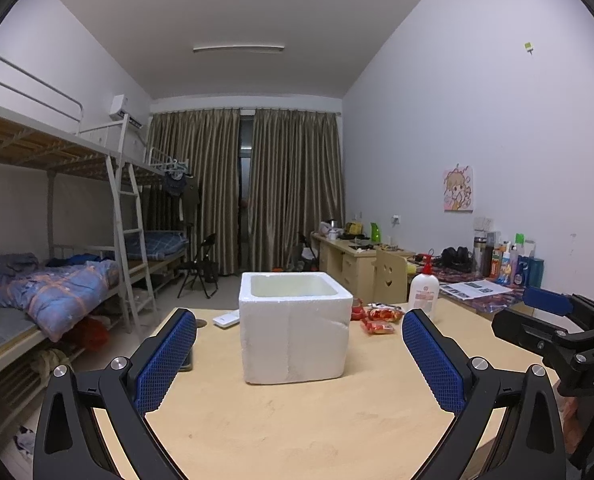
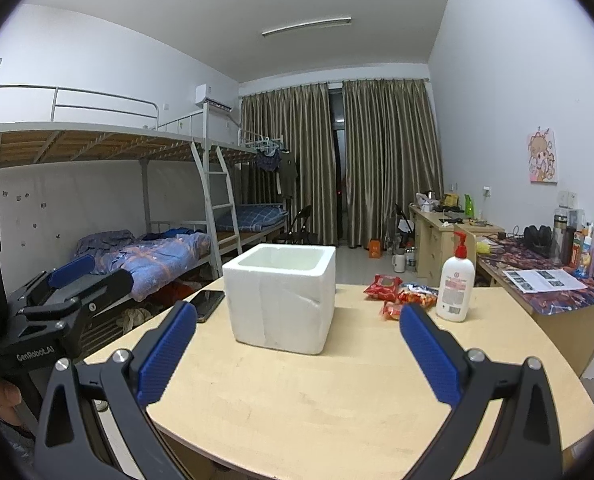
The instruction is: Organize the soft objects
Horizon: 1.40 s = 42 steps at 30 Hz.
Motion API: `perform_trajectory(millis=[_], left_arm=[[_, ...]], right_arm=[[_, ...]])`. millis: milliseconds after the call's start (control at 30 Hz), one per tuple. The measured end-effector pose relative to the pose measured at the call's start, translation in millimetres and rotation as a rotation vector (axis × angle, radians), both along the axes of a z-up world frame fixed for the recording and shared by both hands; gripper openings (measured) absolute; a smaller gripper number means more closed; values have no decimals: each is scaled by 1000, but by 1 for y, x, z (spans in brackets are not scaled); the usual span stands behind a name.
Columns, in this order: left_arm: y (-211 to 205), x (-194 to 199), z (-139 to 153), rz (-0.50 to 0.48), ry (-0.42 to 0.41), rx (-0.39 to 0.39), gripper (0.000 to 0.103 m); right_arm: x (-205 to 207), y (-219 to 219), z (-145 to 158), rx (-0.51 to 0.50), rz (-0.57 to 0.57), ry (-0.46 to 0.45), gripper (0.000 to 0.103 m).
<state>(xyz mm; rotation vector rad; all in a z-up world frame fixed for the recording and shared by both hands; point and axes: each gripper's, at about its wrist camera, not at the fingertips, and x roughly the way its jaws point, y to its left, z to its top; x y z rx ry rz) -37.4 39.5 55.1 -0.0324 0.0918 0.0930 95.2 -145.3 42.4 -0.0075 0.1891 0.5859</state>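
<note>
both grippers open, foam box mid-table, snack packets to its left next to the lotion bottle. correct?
One error: the snack packets lie to the right of the foam box, not its left, beside the lotion bottle; the right wrist view shows this plainly. The rest holds: the left gripper and right gripper are both open, and the box stands mid-table.

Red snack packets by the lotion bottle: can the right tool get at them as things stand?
Probably yes. The right tool is open and empty, and the red snack packets lie uncovered beside the foam box, bare tabletop before them.
</note>
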Motion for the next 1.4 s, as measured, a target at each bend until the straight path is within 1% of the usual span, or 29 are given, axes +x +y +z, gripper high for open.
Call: perform_trajectory(millis=[200, 300, 433, 600, 700, 967, 1267, 1400], left_arm=[[1, 4, -13, 7, 31, -8, 103], [-2, 4, -16, 12, 23, -5, 103], [-7, 4, -20, 27, 13, 11, 103], [-11, 5, -24, 20, 22, 10, 103], [-10, 5, -27, 11, 26, 0, 103], [-9, 3, -34, 12, 42, 3, 103], [-8, -2, -34, 16, 40, 0, 103], [-5, -7, -33, 19, 32, -4, 103]], right_arm=[[2, -3, -14, 12, -8, 26, 103], [2, -5, -20, 7, -25, 26, 103], [1, -10, -24, 22, -22, 35, 103], [-2, -21, -28, 59, -45, 44, 103], [-2, -23, -33, 54, -55, 49, 103], [-11, -18, -43, 34, -37, 45, 103], [-18, -12, -44, 19, -21, 33, 103], [-20, -12, -44, 29, -27, 27, 103]])
